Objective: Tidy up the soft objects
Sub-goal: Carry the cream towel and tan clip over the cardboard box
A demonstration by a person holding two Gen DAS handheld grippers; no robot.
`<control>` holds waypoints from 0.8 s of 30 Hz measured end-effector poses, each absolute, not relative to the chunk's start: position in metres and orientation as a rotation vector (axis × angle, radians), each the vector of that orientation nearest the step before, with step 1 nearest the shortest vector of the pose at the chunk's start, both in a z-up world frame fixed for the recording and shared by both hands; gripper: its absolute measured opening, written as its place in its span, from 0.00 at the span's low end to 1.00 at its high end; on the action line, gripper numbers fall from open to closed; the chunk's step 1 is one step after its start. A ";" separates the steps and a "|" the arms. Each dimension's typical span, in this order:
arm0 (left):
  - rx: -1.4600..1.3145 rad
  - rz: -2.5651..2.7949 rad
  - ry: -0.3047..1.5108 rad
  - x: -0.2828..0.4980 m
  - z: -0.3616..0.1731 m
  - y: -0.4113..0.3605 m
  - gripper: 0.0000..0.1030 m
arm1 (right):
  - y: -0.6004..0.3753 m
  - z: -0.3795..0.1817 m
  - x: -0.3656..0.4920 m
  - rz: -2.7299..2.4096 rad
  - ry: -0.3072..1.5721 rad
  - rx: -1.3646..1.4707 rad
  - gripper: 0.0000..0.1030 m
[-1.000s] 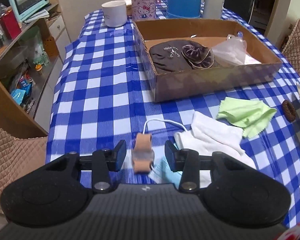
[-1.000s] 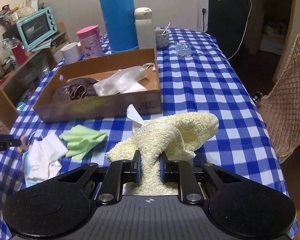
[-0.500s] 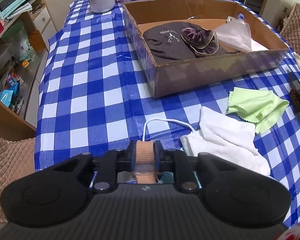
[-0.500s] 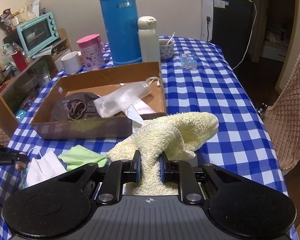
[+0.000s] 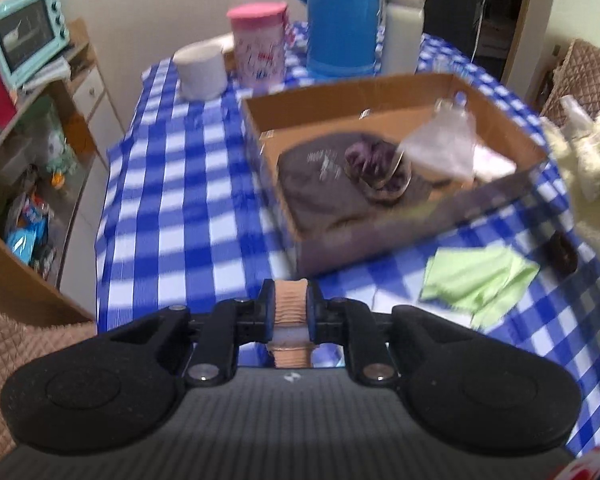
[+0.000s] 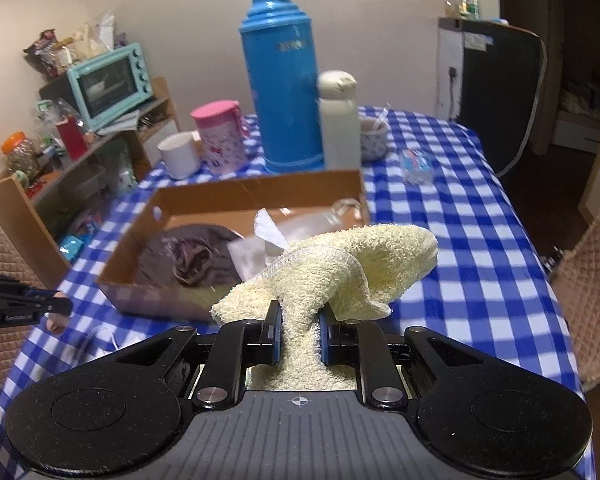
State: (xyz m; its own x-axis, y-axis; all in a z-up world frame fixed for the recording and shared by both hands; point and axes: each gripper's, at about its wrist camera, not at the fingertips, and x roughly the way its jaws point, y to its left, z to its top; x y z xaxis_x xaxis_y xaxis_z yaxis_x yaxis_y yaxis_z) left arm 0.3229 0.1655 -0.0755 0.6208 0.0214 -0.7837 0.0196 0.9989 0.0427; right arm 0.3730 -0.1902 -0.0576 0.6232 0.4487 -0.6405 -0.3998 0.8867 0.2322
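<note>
Left view only: left hand-held gripper [image 5: 291, 312] clenched on tan ribbed band [image 5: 290, 307]; green cloth [image 5: 478, 280].
Right view only: right hand-held gripper [image 6: 299, 334] grasping cream towel [image 6: 340, 264].

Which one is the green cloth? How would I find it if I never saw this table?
Start at the blue-and-white checked tablecloth and find the open brown cardboard box in its middle. Just in front of the box's near wall lies the light green cloth, flat on the table. It is the only green thing there, thin and smooth, unlike the fluffy cream towel nearby.
</note>
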 end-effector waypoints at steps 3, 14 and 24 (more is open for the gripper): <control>0.066 -0.015 0.873 0.334 -0.065 0.157 0.14 | -0.181 -0.051 0.381 0.523 0.732 0.066 0.17; 0.111 -0.070 0.793 0.385 -0.038 0.124 0.14 | -0.149 -0.033 0.410 0.605 0.660 0.031 0.17; 0.125 -0.088 0.771 0.424 -0.035 0.113 0.14 | -0.133 -0.029 0.445 0.623 0.606 0.012 0.17</control>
